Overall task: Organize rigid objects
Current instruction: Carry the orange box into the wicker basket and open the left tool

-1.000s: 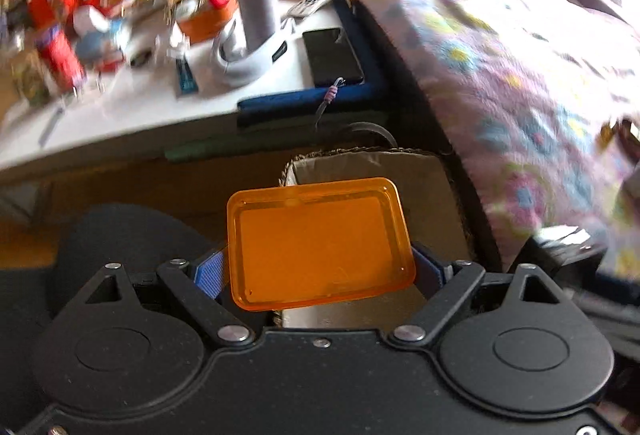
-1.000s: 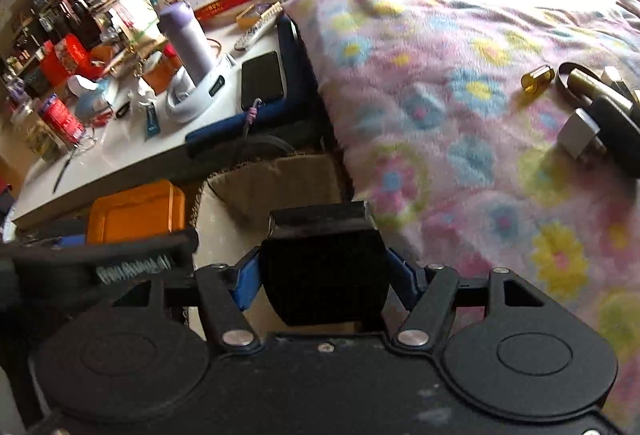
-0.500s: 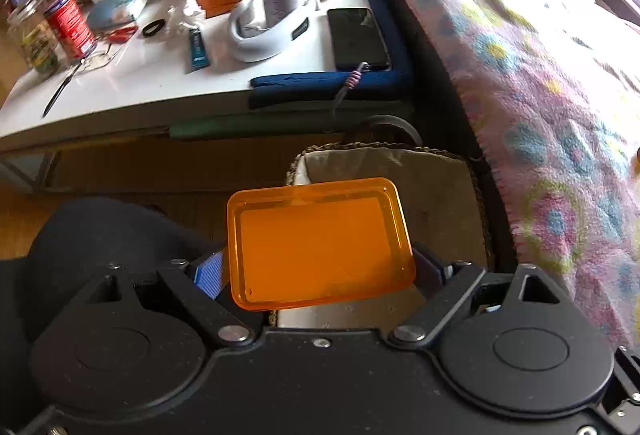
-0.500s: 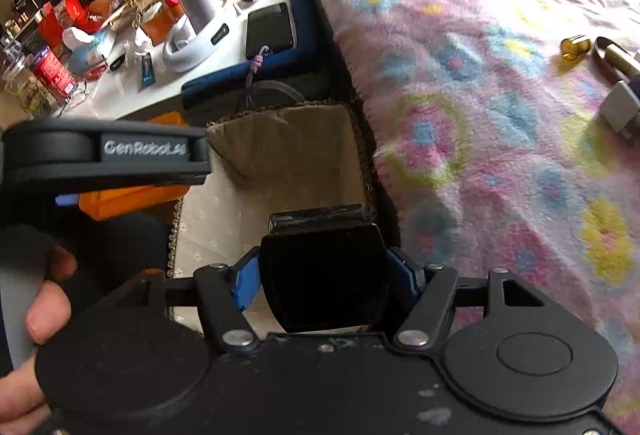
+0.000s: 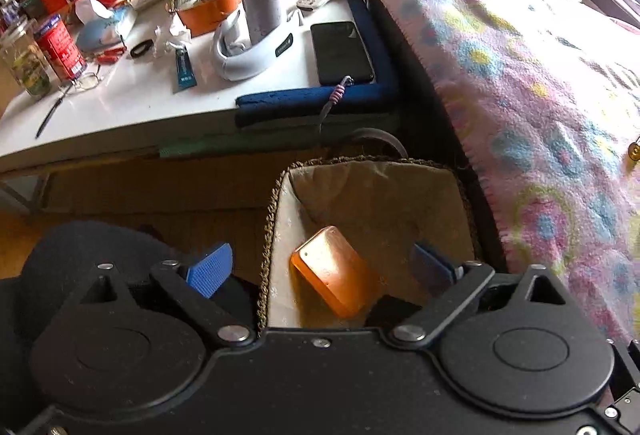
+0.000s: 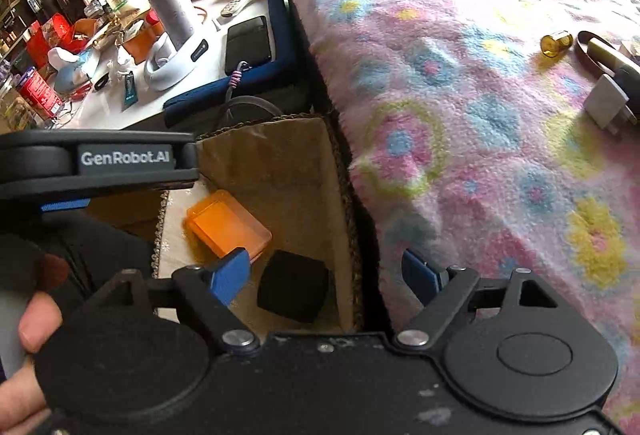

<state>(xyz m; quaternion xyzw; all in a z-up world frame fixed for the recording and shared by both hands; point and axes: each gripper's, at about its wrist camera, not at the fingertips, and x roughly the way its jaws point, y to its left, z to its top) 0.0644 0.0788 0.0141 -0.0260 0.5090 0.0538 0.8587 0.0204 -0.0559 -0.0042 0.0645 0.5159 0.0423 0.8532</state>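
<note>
Inside the fabric-lined basket (image 6: 280, 155), which stands between the cluttered white table (image 5: 120, 107) and the flowered blanket (image 6: 460, 115), an orange plastic box (image 6: 226, 229) is seen lying tilted against the left wall, with a black box (image 6: 294, 291) just beside it on the basket floor. Both the left gripper (image 5: 320, 267) and the right gripper (image 6: 326, 275) are held over the basket with jaws spread wide and nothing between their blue pads. On the blanket, well apart from the basket, a small amber bottle (image 6: 557, 43) and a grey plug adapter (image 6: 606, 103) are left lying.
</note>
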